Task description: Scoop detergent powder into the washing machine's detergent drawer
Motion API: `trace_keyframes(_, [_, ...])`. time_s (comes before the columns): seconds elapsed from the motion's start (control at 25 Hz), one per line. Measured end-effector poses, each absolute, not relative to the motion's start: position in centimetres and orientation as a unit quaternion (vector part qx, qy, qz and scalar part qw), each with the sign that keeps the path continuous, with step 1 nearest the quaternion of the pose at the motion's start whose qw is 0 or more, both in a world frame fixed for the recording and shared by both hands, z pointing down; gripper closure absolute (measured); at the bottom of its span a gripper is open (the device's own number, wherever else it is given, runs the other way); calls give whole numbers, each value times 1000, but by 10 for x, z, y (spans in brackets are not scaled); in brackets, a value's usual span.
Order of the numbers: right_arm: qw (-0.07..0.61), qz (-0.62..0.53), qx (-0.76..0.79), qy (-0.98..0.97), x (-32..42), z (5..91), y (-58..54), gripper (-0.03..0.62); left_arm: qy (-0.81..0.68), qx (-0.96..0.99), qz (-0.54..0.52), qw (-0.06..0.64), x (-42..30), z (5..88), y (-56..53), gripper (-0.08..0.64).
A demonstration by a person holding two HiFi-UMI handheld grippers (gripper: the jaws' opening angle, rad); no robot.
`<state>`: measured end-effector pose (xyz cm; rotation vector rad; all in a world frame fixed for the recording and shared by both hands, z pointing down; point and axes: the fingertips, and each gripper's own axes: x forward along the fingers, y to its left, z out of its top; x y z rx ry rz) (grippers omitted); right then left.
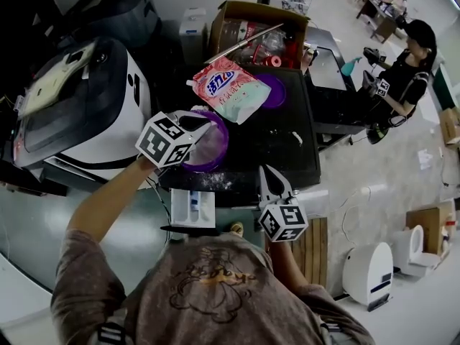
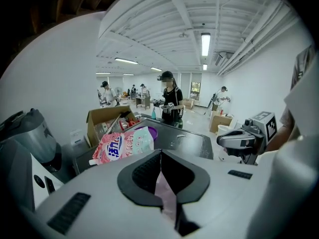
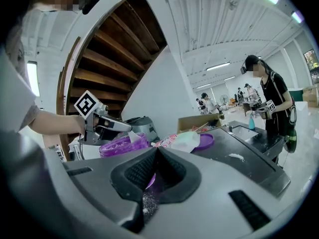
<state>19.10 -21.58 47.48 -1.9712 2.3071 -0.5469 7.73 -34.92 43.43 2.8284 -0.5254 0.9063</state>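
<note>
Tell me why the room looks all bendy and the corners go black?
Left gripper view: the wide lens bends the ceiling into a dome, and the lamp glares white. Right gripper view: same bending. Head view: dark corners, probably the lens edge.

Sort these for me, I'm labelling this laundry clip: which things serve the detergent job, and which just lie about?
For the job:
detergent bag
purple tub
scoop, held in the left gripper
detergent drawer

Lying about:
cardboard box of odds and ends
purple lid
black-and-white appliance
</note>
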Motion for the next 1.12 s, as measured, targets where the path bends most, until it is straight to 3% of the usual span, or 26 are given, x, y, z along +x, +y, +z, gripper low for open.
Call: trace_keyframes(1.12, [26, -179, -642, 745, 200, 478, -216, 592, -120, 923, 352, 97, 89, 460, -332, 537])
